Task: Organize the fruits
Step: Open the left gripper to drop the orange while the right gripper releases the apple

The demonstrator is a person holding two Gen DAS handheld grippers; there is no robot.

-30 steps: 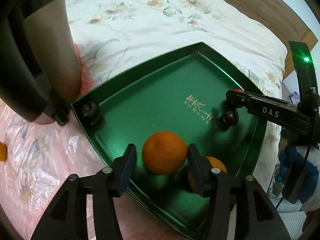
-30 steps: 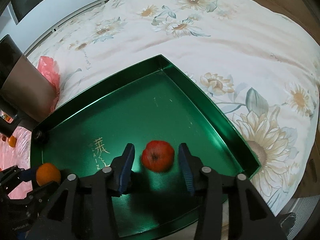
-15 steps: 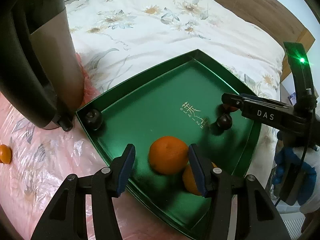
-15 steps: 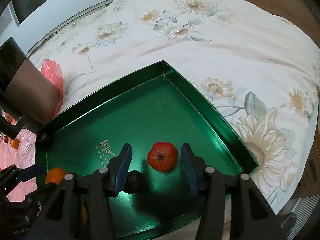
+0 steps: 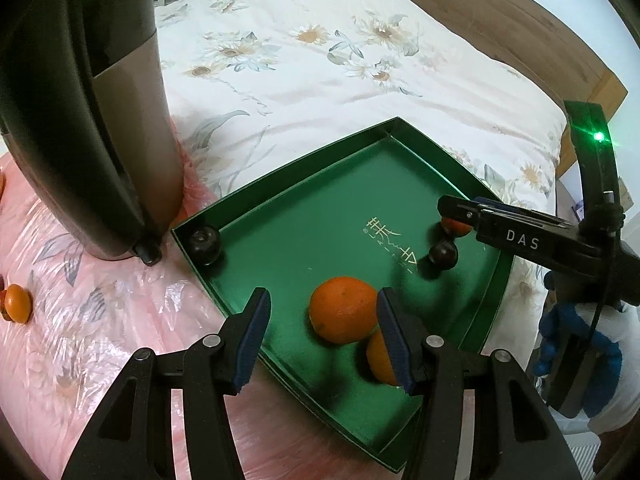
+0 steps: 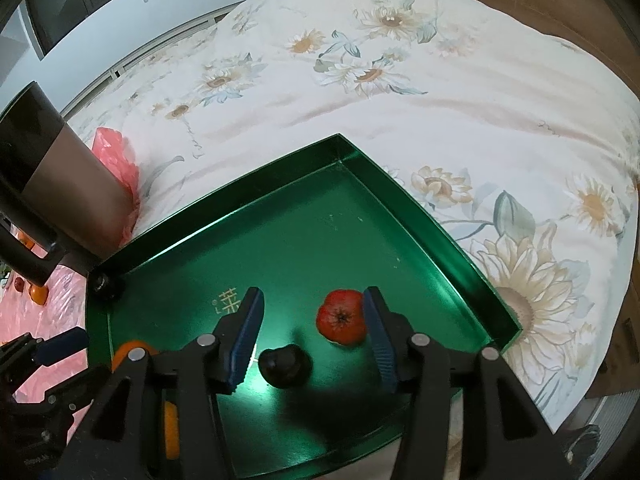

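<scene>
A green tray [image 5: 280,184] lies on the flowered bed. My left gripper [image 5: 322,308] hovers open over its near side, and a large orange [image 5: 344,310] lies on the tray floor between the fingers, untouched. A second orange [image 5: 378,358] peeks out behind the right finger. My right gripper [image 6: 312,304] is also open above the tray. A red fruit [image 6: 342,318] lies close to its right finger, and a dark fruit [image 6: 285,364] sits nearer the left one. Another dark fruit [image 5: 205,241] rests in the tray's left corner.
A tall black and bronze flask [image 5: 100,120] stands just left of the tray. A pink plastic sheet [image 5: 100,320] beside it carries a small loose orange [image 5: 17,304]. A hand in a blue glove [image 5: 560,340] holds the right gripper. A wooden headboard [image 5: 500,12] edges the bed.
The right jaws have widened around the red fruit, which stays on the tray. A dark fruit has come into view under that gripper. Both views have drawn back slightly from the tray.
</scene>
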